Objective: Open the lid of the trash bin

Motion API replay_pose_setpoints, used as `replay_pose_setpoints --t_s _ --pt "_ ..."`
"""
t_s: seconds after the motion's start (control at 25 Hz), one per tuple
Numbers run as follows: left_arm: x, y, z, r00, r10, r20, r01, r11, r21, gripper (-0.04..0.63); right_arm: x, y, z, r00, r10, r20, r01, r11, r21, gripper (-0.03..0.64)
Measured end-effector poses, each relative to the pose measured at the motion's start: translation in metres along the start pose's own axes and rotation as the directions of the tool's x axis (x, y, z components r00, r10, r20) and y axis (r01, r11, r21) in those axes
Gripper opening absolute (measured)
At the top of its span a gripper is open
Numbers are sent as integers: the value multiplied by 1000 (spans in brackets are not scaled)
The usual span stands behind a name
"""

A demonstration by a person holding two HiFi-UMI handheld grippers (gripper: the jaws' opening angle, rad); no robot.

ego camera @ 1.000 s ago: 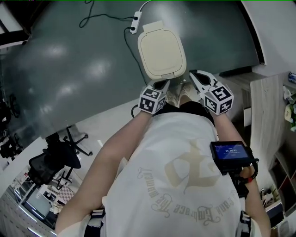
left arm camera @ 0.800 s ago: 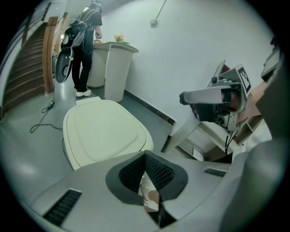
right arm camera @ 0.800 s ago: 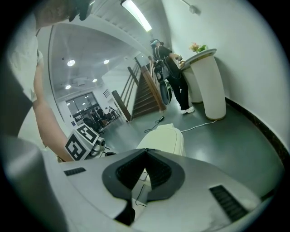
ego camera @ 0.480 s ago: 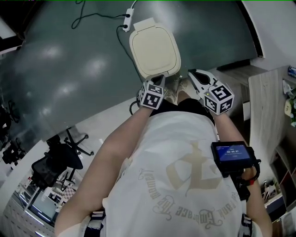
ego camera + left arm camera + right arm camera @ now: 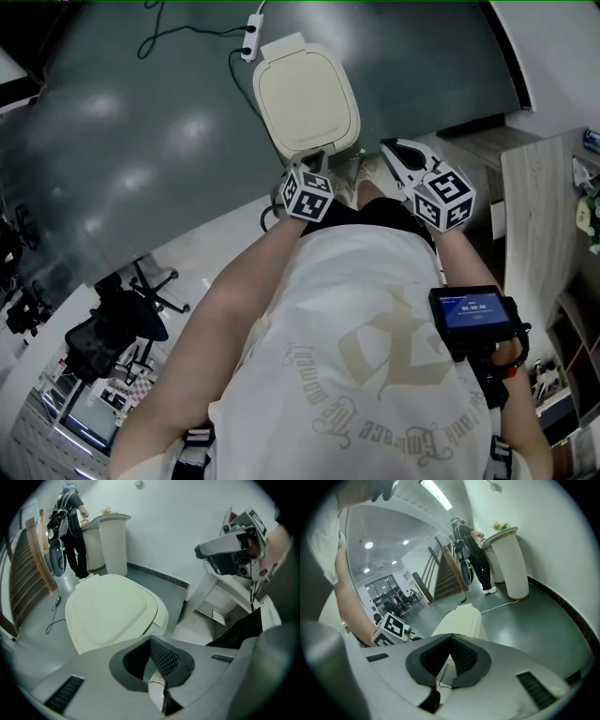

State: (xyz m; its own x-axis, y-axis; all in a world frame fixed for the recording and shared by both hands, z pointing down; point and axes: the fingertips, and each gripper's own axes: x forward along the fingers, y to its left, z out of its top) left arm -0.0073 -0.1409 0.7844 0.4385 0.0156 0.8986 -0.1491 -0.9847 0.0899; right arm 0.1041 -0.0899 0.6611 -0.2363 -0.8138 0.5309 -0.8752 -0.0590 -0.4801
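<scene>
Hovering at closed lid front edge: left gripper jaws together, empty | right gripper likewise | risk: tip may skid off smooth rim

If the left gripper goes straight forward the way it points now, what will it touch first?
Probably the front edge of the closed trash bin lid, just beyond the left gripper; depth is unclear.
</scene>
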Motion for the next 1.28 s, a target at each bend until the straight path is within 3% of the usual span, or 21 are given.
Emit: replay_pose_setpoints --t_s 0.24,0.44,1.0,1.28 --pt "-1 1 -6 1000 24 2 -24 995 92 15 0 0 -1 1000 0 4 0 1000 3 5" --pt "0 1 -9 996 87 -8 -85 986 141 15 -3 -3 -2 1000 -5 3 5 1000 5 6" --pt "-11 -9 -2 990 138 12 -138 986 91 14 -33 6 -5 1000 -13 17 13 1000 -4 6" --pt "-6 -12 0 994 111 18 -112 991 72 14 -38 2 -10 1000 -20 22 21 1000 -9 5"
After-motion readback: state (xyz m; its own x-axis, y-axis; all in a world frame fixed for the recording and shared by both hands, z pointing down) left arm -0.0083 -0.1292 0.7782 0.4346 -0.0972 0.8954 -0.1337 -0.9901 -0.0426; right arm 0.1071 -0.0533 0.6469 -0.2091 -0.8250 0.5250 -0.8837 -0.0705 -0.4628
